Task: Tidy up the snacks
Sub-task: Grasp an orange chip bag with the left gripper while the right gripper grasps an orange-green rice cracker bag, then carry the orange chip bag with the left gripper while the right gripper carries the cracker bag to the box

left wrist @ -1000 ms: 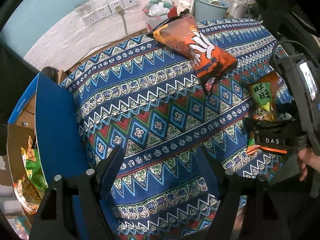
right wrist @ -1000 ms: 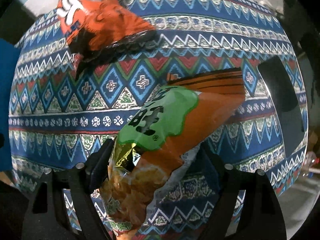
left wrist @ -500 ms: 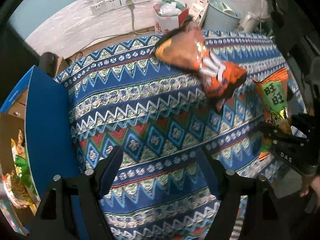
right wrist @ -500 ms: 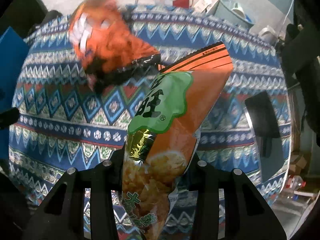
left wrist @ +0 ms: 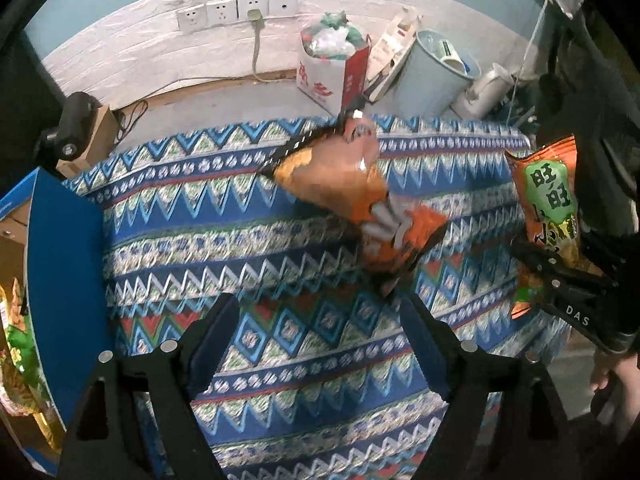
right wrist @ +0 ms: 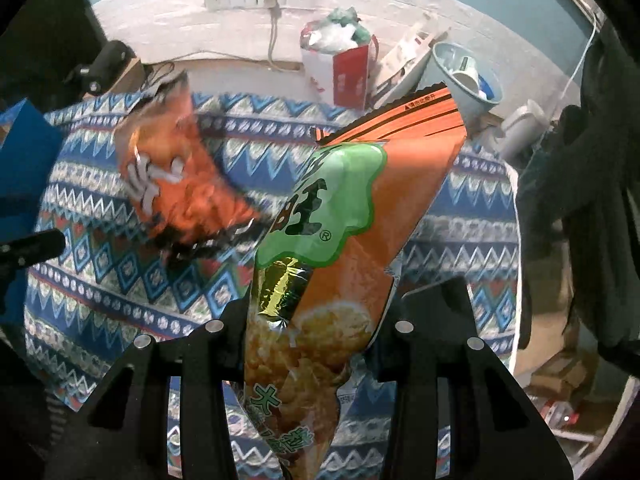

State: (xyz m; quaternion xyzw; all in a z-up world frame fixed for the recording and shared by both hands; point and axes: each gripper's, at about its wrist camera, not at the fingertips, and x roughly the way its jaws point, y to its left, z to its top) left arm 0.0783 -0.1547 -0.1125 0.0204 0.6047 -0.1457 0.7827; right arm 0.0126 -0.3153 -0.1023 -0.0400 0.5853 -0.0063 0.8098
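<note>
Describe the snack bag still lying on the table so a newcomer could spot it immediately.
Start at the table with the blue zigzag-patterned cloth. Near its middle, toward the far edge, lies the orange chip bag, with white lettering and dark sealed ends. The other orange bag, the green-labelled snack bag, is off the cloth, clamped in the right gripper.

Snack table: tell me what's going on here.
A person is sorting snacks with a gripper in each hand. The right gripper is shut on a green-and-orange snack bag and holds it up above the patterned tablecloth. The left gripper is empty, its jaws opening over the cloth. An orange chip bag lies on the table. A blue box at the table's left edge already holds some snacks.
</note>
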